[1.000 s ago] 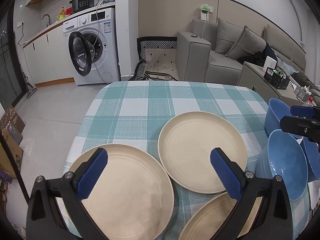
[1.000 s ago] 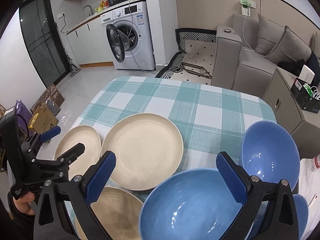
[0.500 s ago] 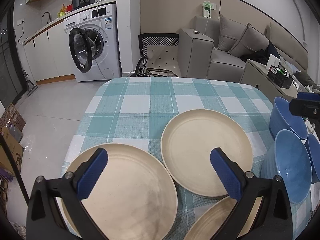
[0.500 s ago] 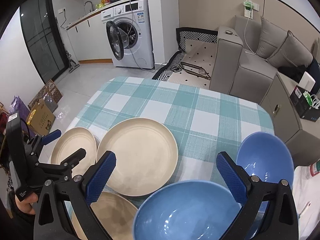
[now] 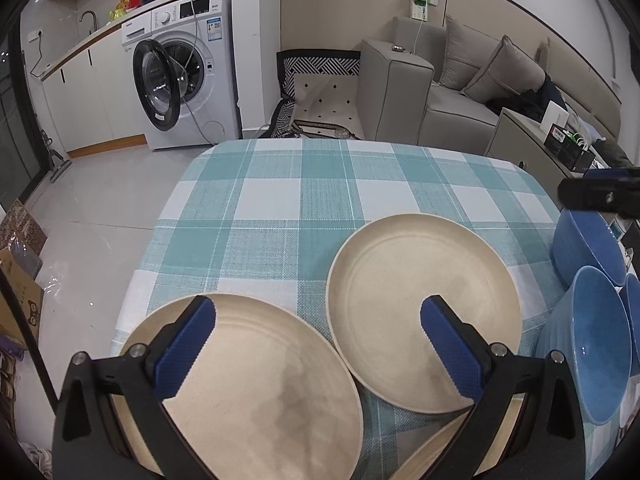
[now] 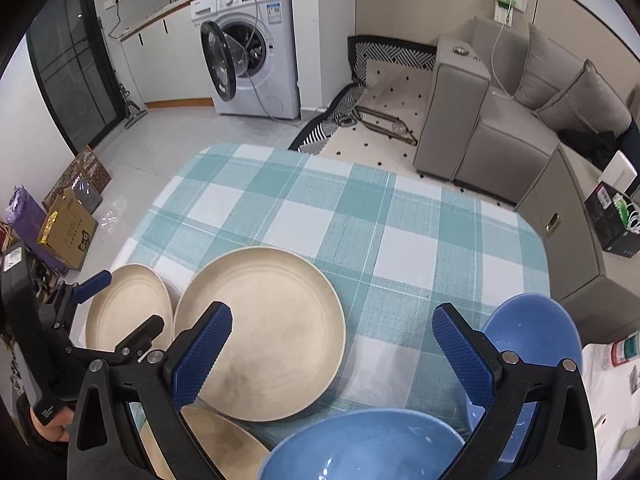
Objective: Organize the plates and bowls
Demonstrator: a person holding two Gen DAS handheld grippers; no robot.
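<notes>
Nothing can be read for certain. The white front-loading washing machine [image 5: 188,68] carries a blue-and-white sticker and a small brand mark — both too small to make out. The brown cardboard box [image 6: 66,232] on the floor bears dark printed characters and a cat-face logo — illegible.

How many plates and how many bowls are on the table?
Cream plates: 3, one on the left, one in the middle, one nearest.
Blue bowls: 3, one nearest, one behind it, one at the frame edge.
Total: 6.
</notes>
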